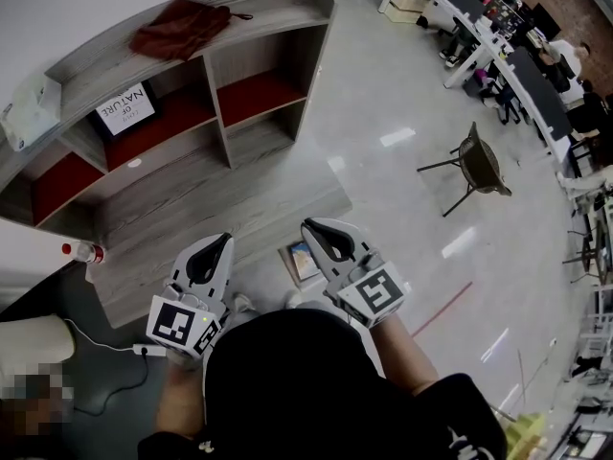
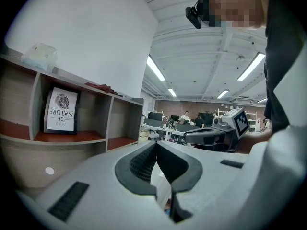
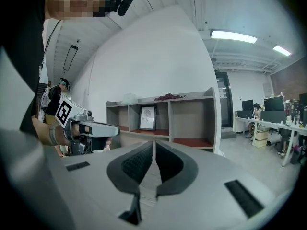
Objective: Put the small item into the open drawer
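Both grippers are held close to the person's body and point toward a grey wooden shelf unit (image 1: 192, 175). My left gripper (image 1: 220, 244) is shut with nothing between its jaws, its tips meeting in the left gripper view (image 2: 156, 146). My right gripper (image 1: 312, 228) is also shut and empty, shown likewise in the right gripper view (image 3: 153, 145). A small flat item with a coloured cover (image 1: 303, 260) lies on the floor between the two grippers, at the edge of the shelf's low platform. No open drawer shows in any view.
The shelf has red-lined compartments, one holding a framed print (image 1: 127, 109). A red cloth (image 1: 182, 25) and a white bag (image 1: 31, 110) lie on top. A bottle (image 1: 82, 251) stands at the platform's left end. A chair (image 1: 476, 162) and office desks (image 1: 498, 46) are to the right.
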The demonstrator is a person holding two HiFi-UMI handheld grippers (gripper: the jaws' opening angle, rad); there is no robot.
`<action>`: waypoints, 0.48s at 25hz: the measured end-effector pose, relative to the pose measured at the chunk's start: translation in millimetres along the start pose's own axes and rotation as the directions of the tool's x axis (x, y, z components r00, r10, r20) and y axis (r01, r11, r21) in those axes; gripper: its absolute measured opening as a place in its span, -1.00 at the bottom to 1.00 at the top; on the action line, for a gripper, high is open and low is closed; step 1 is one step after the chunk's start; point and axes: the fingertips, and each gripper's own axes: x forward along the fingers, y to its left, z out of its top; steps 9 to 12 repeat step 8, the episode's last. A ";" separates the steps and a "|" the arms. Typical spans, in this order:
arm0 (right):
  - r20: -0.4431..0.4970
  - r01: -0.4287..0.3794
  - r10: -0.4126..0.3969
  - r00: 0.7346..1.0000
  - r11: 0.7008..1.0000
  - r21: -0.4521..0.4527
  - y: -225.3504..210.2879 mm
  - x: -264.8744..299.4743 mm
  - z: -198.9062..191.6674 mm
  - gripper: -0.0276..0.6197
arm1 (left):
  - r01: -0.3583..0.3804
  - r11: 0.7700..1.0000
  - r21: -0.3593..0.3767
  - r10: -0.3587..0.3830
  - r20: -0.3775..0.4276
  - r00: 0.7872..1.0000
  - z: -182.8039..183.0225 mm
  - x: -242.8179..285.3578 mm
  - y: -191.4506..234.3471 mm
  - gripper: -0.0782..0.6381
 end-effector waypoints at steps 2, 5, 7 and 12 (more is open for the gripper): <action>0.005 0.002 -0.002 1.000 1.000 0.002 0.3 0.6 0.9 -0.86 | 0.008 1.000 0.002 -0.008 0.002 1.000 0.5 0.9 -1.2 -0.78; 0.015 0.003 -0.003 1.000 1.000 0.005 0.7 2.4 3.0 -0.86 | 0.014 1.000 -0.001 -0.014 0.011 1.000 2.0 1.7 -1.8 -0.78; 0.023 0.003 -0.003 1.000 1.000 0.010 1.0 3.0 4.7 -0.86 | 0.019 1.000 -0.002 -0.019 0.015 1.000 2.3 2.1 -2.6 -0.78; 0.027 0.003 -0.003 1.000 1.000 0.013 1.0 3.2 5.4 -0.86 | 0.022 1.000 -0.003 -0.021 0.016 1.000 2.3 2.3 -3.2 -0.78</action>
